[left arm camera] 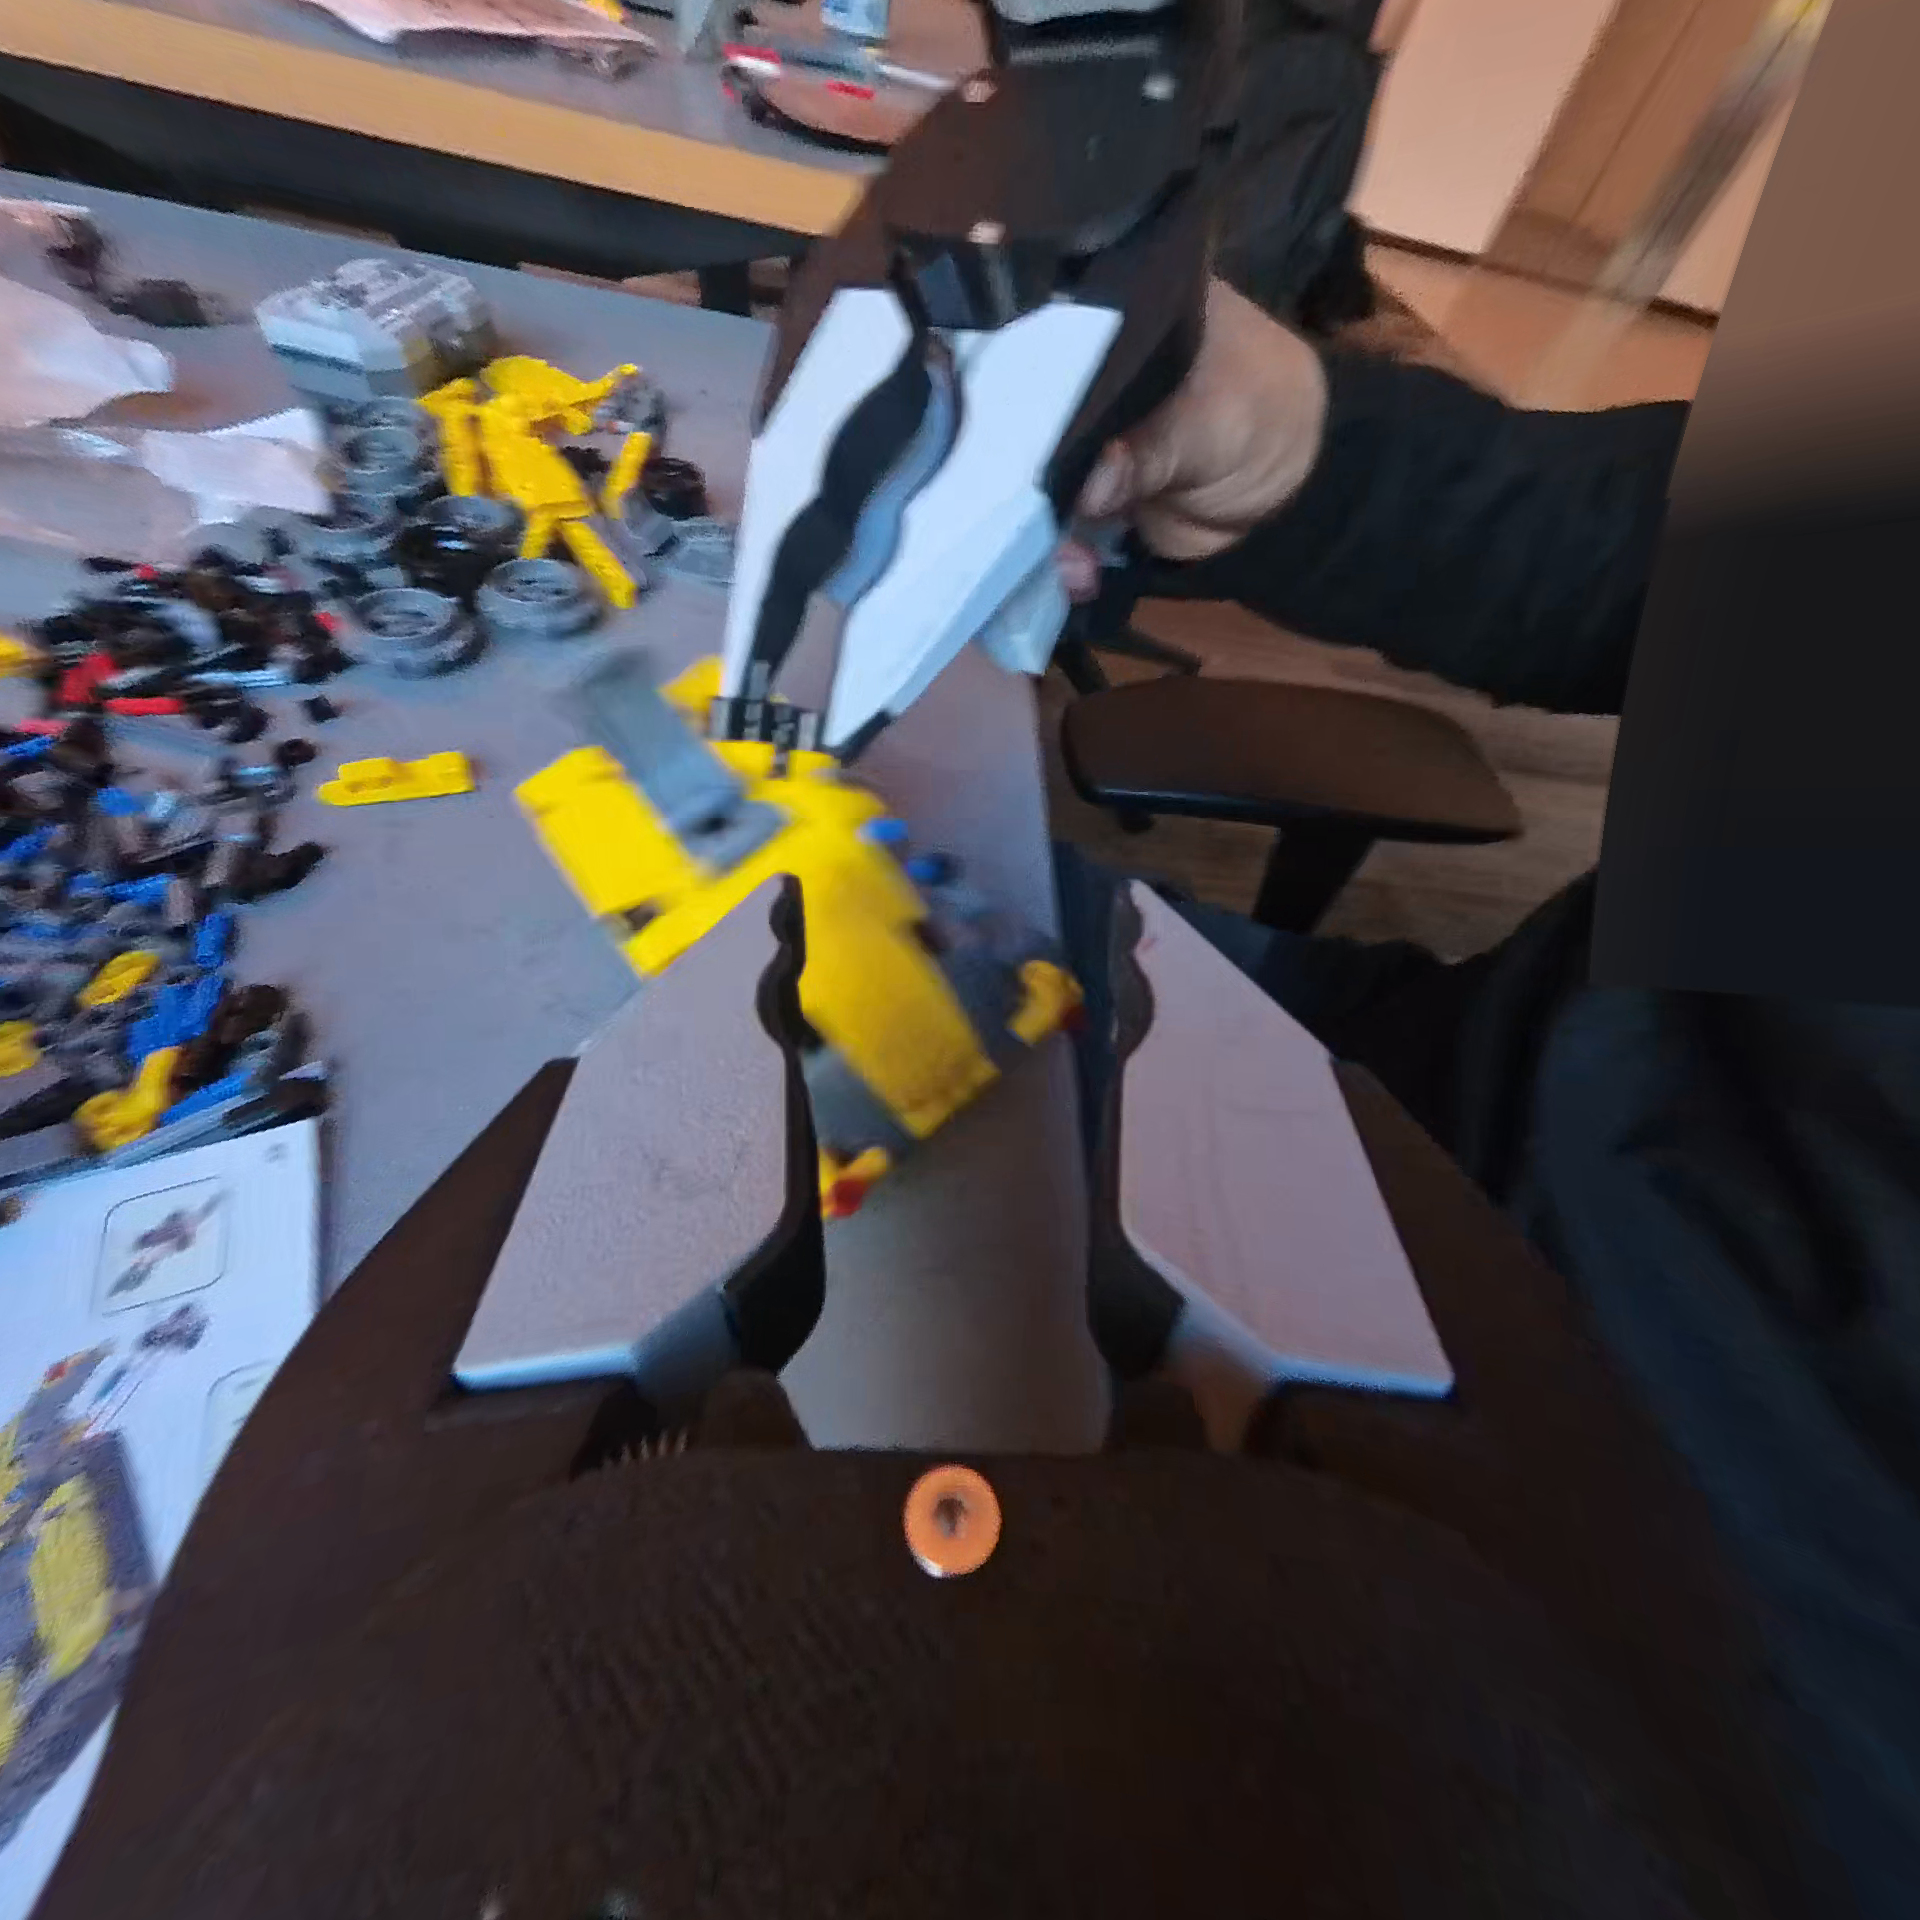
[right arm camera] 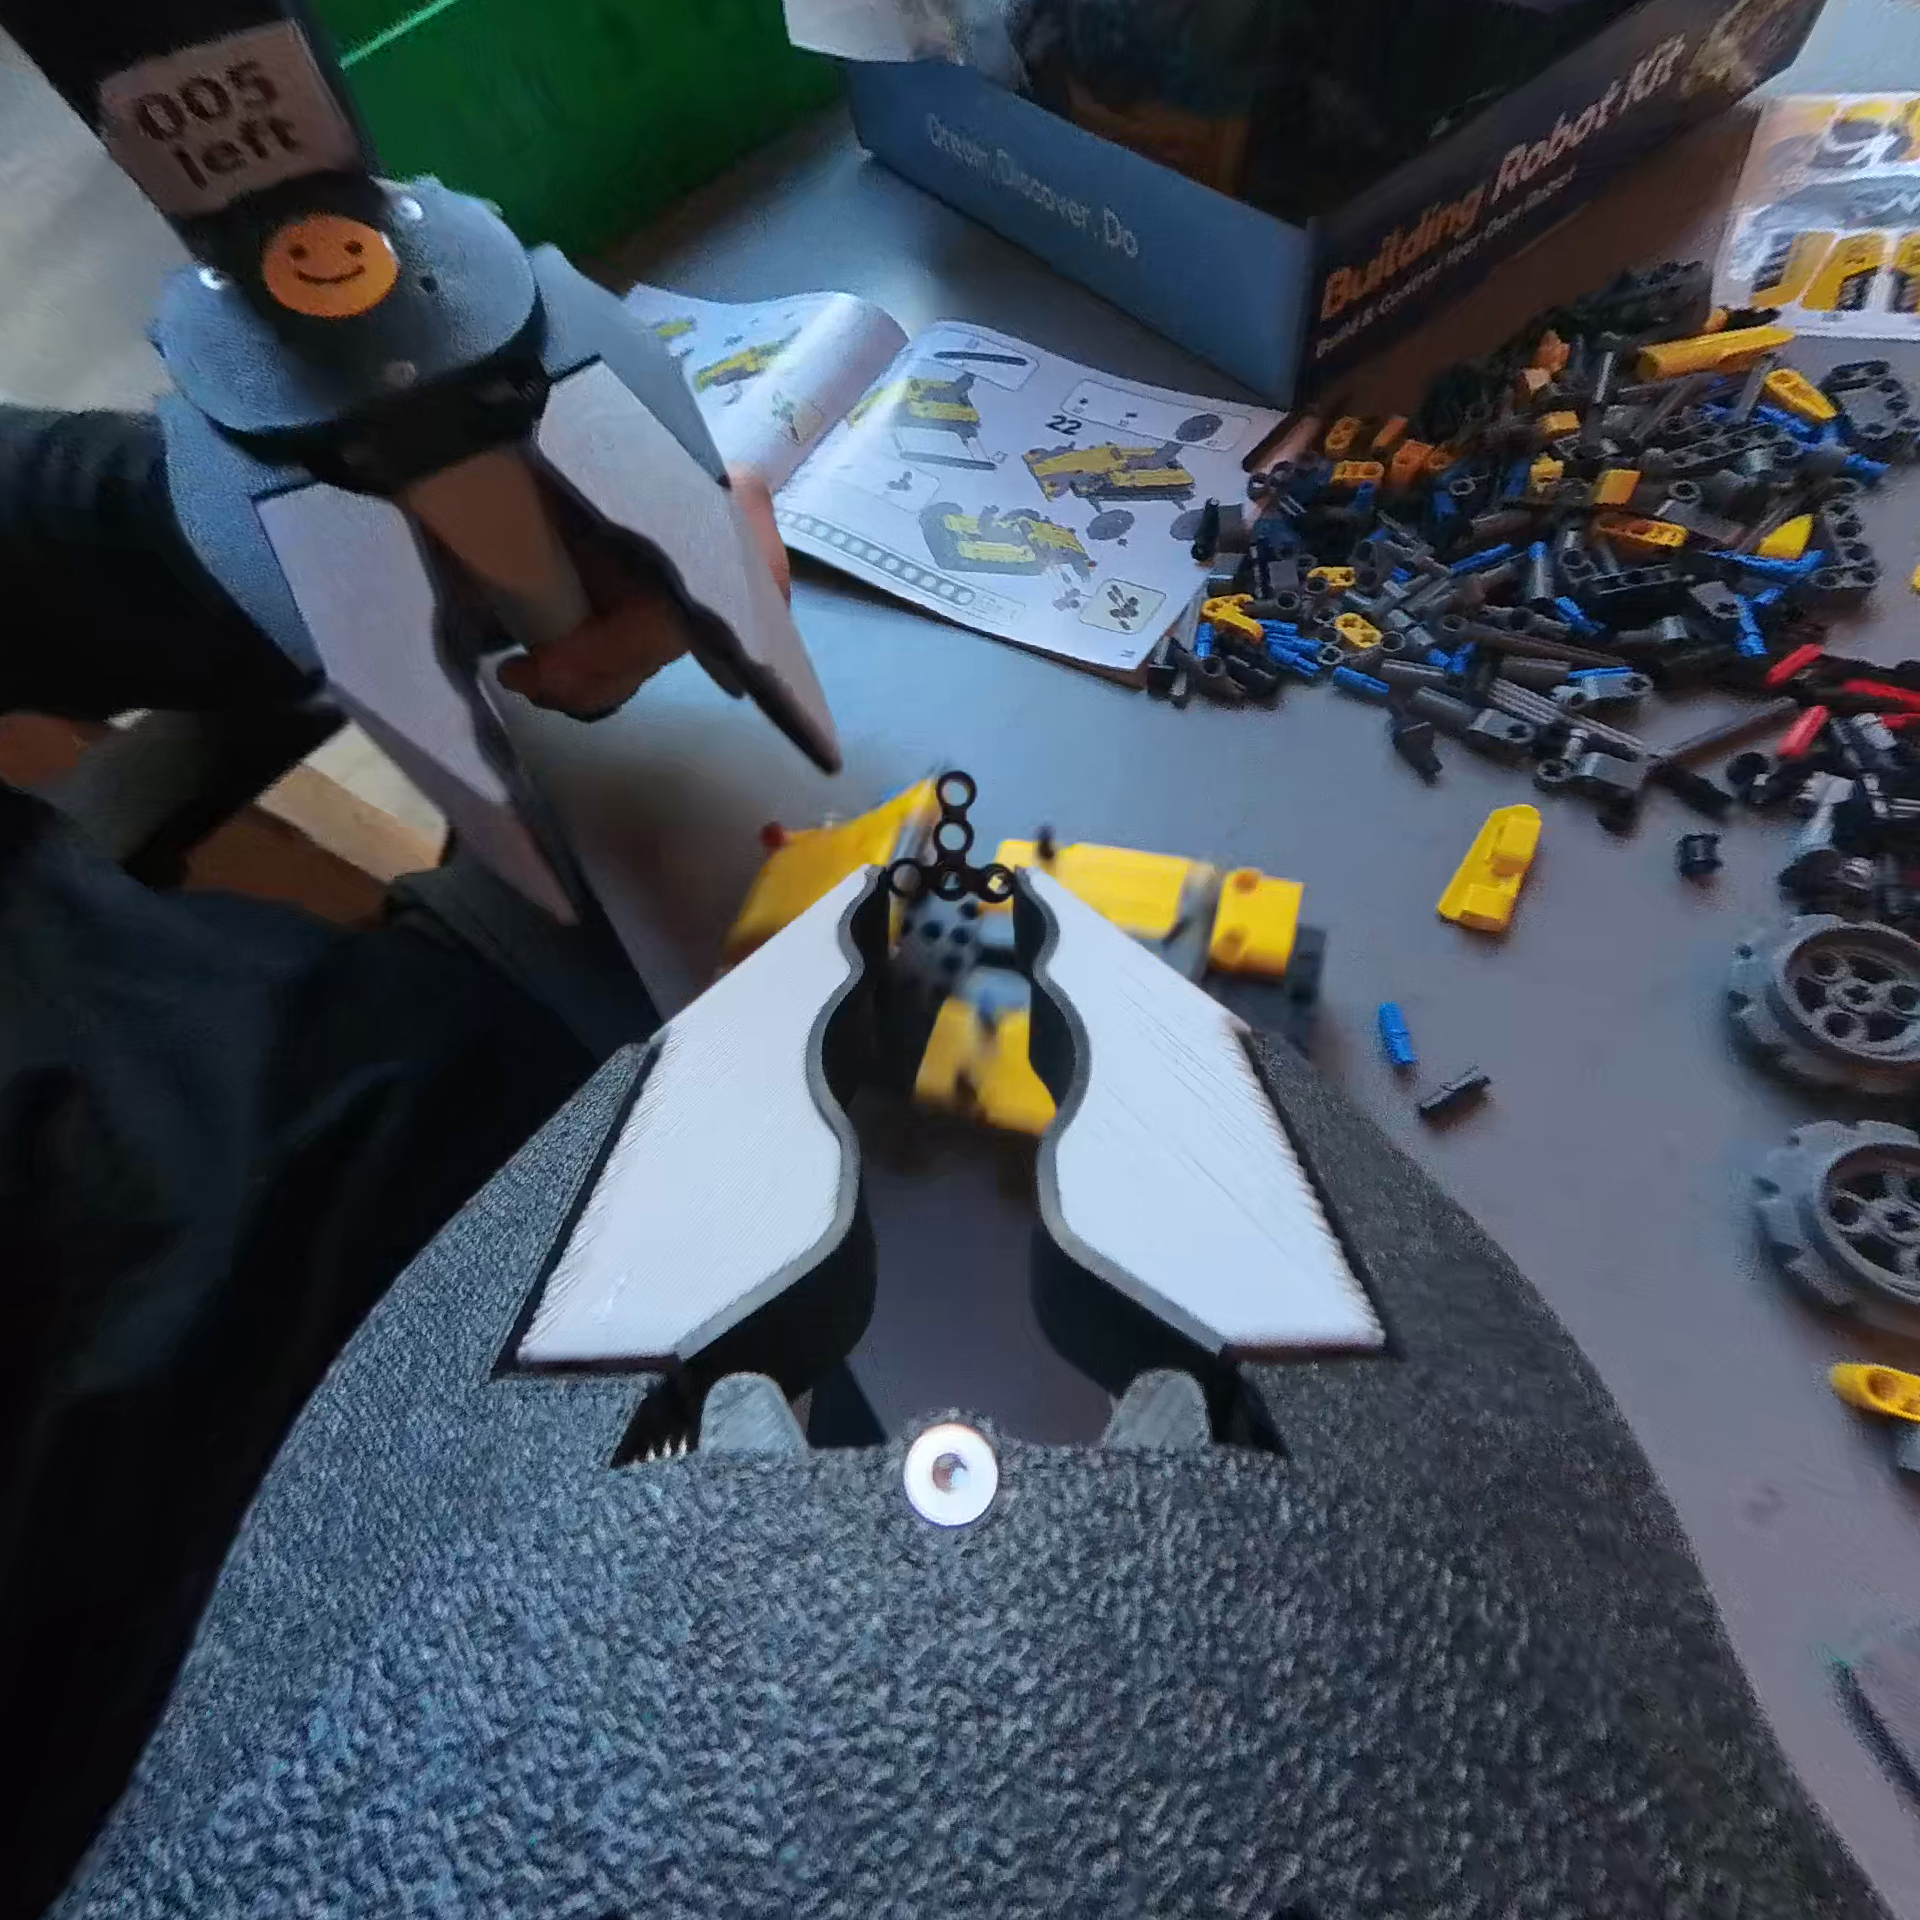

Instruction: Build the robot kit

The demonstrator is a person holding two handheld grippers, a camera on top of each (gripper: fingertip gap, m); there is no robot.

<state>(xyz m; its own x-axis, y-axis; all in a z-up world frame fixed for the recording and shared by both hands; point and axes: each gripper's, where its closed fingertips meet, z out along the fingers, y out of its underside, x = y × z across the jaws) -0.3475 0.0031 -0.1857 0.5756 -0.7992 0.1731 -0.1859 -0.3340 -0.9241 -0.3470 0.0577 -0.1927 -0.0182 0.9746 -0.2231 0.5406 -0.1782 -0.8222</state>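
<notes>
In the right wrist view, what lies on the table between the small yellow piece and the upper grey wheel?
Nothing: in the right wrist view, bare grey table separates the small yellow piece from the upper grey wheel.

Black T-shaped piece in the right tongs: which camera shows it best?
The right wrist view: the black T-shaped piece stands sharp at the tips of the right tongs, its holes distinct, above the yellow model. The left wrist view shows it only as a blurred dark bar at those tongs' tips.
</notes>
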